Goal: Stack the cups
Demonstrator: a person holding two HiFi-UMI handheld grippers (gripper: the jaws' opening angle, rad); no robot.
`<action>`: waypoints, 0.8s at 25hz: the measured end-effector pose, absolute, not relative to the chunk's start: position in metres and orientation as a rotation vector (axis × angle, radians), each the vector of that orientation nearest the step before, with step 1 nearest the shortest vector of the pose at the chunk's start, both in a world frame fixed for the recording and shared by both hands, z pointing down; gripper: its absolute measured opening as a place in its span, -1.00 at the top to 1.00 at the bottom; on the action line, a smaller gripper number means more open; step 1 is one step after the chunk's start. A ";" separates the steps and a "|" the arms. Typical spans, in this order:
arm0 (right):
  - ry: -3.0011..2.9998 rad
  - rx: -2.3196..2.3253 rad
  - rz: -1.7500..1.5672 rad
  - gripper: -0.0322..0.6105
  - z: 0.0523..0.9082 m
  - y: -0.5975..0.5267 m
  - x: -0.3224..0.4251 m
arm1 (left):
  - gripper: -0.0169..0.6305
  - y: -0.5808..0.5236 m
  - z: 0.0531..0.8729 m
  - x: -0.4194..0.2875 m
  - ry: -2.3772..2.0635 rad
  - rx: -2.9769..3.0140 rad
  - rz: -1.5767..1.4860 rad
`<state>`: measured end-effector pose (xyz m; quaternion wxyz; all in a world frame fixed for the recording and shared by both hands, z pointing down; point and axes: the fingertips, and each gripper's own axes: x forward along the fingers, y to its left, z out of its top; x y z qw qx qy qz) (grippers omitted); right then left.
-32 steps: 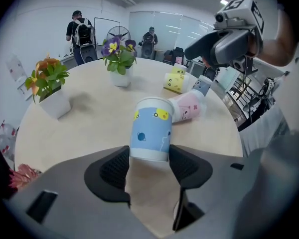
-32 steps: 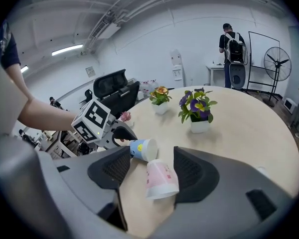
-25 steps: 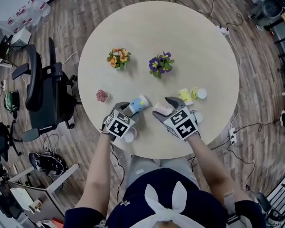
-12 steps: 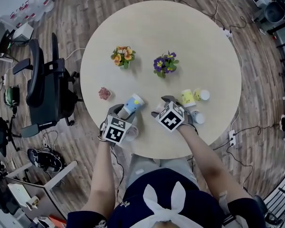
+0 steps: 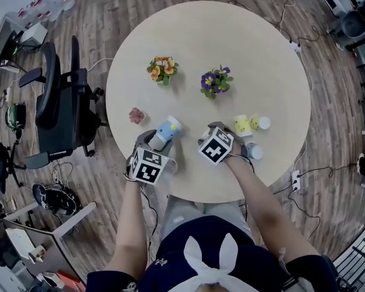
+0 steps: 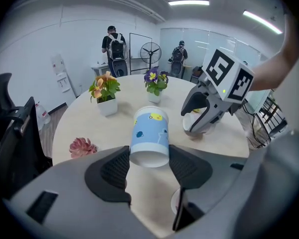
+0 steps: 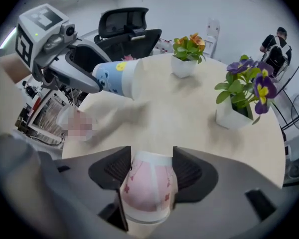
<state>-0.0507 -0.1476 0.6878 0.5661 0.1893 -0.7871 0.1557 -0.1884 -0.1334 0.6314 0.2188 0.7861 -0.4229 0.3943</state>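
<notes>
Down at the near edge of the worktop (image 5: 231,47), both tools are busy. The right hand-held gripper (image 7: 148,171) points steeply down, and its jaws have just been closing with the pink cup (image 7: 147,190) between them. The ribbed pads now sit against the cup's two sides. Whether the cup has left the worktop, no view settles.

Just to its left, the left hand-held gripper (image 6: 148,156) is clamped on the blue cup (image 6: 149,133) near its base. The cup is off the surface and tilted, its open mouth aimed away toward the middle of the worktop.

The step in hand looks like securing the pink cup so the two can be nested. Paper walls likely buckle, so a light, centred squeeze should serve best. A grip kept away from whichever end must enter the other cup would help. Lining up the two cup axes before pushing should spare the rims.

A little farther right, the yellow cup (image 5: 242,125) lies waiting. Beyond it, the orange flowers (image 5: 162,69) and purple flowers (image 5: 216,81) stand well clear.
</notes>
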 end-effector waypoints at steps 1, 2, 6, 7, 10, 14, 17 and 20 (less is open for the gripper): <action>-1.868 0.464 0.375 0.07 0.682 -0.149 -0.050 | 0.15 -0.134 0.630 -0.188 -1.179 2.176 1.088; -1.886 0.482 0.383 0.07 0.676 -0.150 -0.050 | 0.15 -0.134 0.629 -0.188 -1.186 2.176 1.081; -1.967 0.563 0.416 0.08 0.653 -0.153 -0.046 | 0.15 -0.134 0.623 -0.188 -1.223 2.164 1.069; -1.986 0.582 0.420 0.08 0.647 -0.153 -0.045 | 0.15 -0.134 0.621 -0.188 -1.234 2.162 1.072; -2.036 0.628 0.411 0.08 0.630 -0.153 -0.038 | 0.15 -0.137 0.611 -0.186 -1.271 2.163 1.072; -2.100 0.693 0.385 0.08 0.609 -0.154 -0.031 | 0.15 -0.140 0.598 -0.182 -1.304 2.160 1.067; -2.144 0.746 0.378 0.08 0.595 -0.151 -0.026 | 0.15 -0.138 0.589 -0.179 -1.306 2.154 1.053; -2.191 0.795 0.403 0.08 0.578 -0.145 -0.017 | 0.14 -0.133 0.581 -0.172 -1.286 2.146 1.044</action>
